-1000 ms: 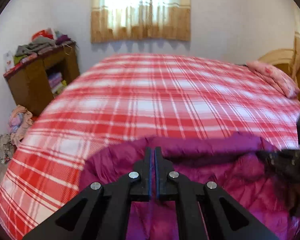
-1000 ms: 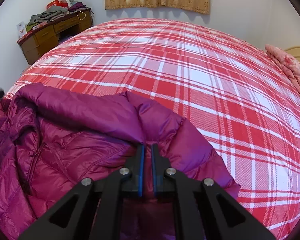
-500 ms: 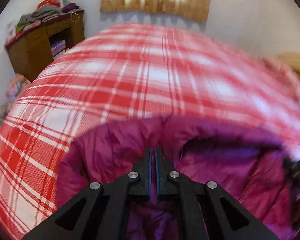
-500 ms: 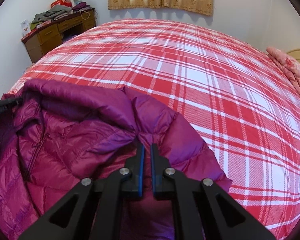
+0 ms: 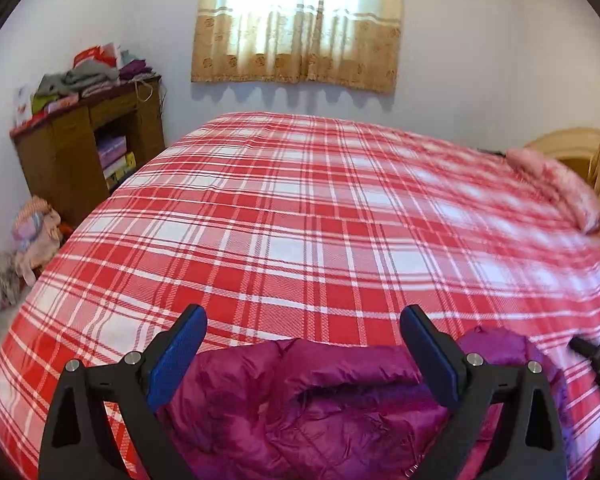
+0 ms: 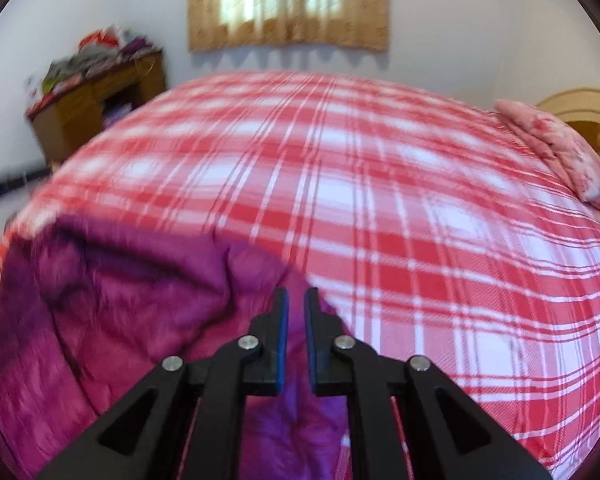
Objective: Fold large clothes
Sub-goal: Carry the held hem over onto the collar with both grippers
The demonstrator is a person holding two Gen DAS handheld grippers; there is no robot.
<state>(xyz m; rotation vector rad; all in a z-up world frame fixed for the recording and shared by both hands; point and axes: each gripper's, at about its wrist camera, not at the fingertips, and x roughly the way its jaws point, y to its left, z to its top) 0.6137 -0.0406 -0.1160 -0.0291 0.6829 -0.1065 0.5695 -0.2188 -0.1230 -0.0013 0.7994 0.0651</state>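
A magenta puffer jacket [image 5: 320, 400] lies crumpled at the near edge of the red plaid bed [image 5: 300, 220]. My left gripper [image 5: 302, 320] hovers just above it, jaws opening and spread wide, with nothing between the blue pads [image 5: 176, 352]. In the right wrist view the jacket [image 6: 120, 320] fills the lower left. My right gripper [image 6: 296, 294] is over its right edge, jaws opening and a narrow gap apart. Jacket fabric shows through the gap, and no fold looks pinched. The right gripper's dark tip [image 5: 596, 356] pokes in at the left view's right edge.
A wooden cabinet [image 5: 80, 152] piled with clothes stands at the back left, with a heap of clothes [image 5: 32, 236] on the floor beside it. A pink pillow [image 5: 556, 188] lies by the headboard at the right. A curtained window [image 5: 300, 24] is on the far wall.
My left gripper went from shut on the jacket's edge to wide open and pulled back; the jacket dropped flat. My right gripper rose, and its jaws parted slightly off the fold.
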